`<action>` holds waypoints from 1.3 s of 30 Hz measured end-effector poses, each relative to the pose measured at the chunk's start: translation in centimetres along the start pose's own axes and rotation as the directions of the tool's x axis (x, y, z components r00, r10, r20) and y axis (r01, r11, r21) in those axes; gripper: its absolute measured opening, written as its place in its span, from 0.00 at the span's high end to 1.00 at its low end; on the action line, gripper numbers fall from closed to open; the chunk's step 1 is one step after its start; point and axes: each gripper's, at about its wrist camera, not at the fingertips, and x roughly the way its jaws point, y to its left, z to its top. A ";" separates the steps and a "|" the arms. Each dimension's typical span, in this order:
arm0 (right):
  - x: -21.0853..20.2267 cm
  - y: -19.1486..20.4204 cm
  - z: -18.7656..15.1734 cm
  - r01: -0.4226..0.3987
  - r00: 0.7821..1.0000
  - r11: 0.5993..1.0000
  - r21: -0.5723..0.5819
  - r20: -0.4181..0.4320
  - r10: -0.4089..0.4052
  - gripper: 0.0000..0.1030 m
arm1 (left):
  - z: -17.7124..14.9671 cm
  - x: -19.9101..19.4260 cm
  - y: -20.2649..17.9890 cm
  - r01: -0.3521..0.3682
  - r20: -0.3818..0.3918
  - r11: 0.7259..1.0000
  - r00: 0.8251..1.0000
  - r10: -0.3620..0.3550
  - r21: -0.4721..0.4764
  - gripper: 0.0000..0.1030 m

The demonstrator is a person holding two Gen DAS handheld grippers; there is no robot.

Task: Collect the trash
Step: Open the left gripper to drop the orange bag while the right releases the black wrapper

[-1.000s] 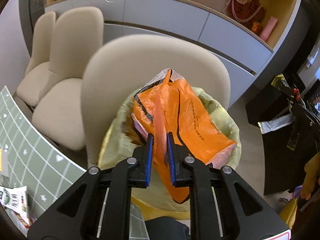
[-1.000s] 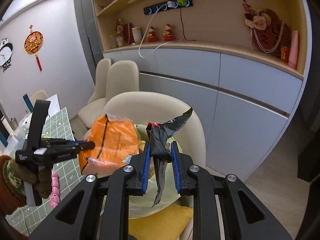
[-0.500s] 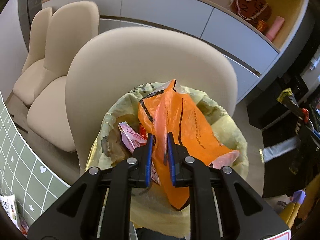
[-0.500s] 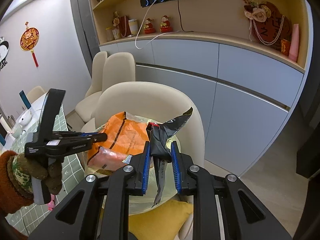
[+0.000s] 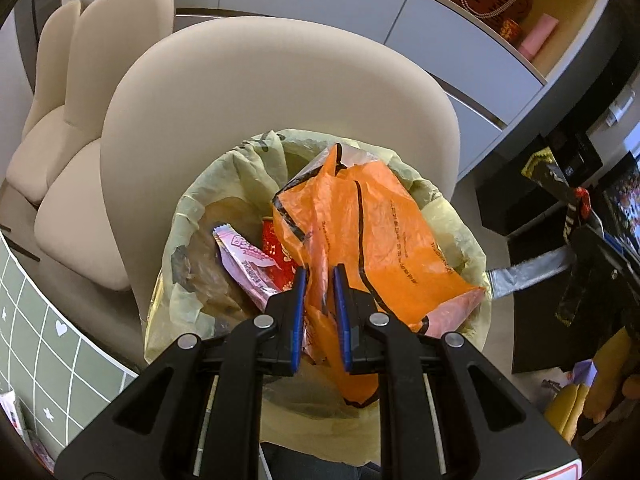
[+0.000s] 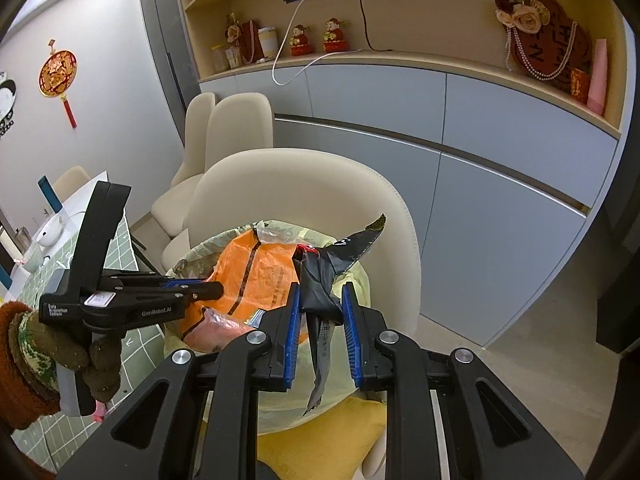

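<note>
A dining room with grey cabinets (image 6: 500,128) is shown; a cream chair (image 5: 276,92) backs a lined bin (image 5: 192,216); the left gripper (image 5: 319,280) is clamped on an orange bag (image 5: 384,232) above the bin; the right gripper (image 6: 320,300) is closed on a black wrapper (image 6: 320,280) just beside it.

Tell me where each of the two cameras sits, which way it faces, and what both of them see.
Left wrist view: on the left gripper, looking steeply down into the bin lined with a pale yellow bag; its jaws pinch the crumpled orange plastic bag.
Right wrist view: on the right gripper, looking forward and down past the cream chair toward the grey cabinets; its jaws hold a black foil wrapper; the gloved left hand shows.
Shared: bin, orange bag, chair, cabinets.
</note>
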 end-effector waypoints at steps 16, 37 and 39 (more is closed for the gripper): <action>0.5 0.4 0.6 0.010 0.999 0.998 -0.056 -0.032 -0.012 0.80 | -0.5 -2.1 1.7 -0.002 0.094 0.989 0.995 0.016 -0.145 0.80; 12.9 7.4 1.5 -0.233 0.941 0.969 -0.085 -0.271 0.203 0.80 | -3.8 -13.7 7.4 -0.106 0.257 0.965 0.951 0.169 -0.242 0.69; 14.7 7.4 1.2 -0.221 0.931 0.971 -0.090 -0.316 0.183 0.80 | -3.8 -13.7 7.5 -0.101 0.255 0.966 0.953 0.163 -0.238 0.69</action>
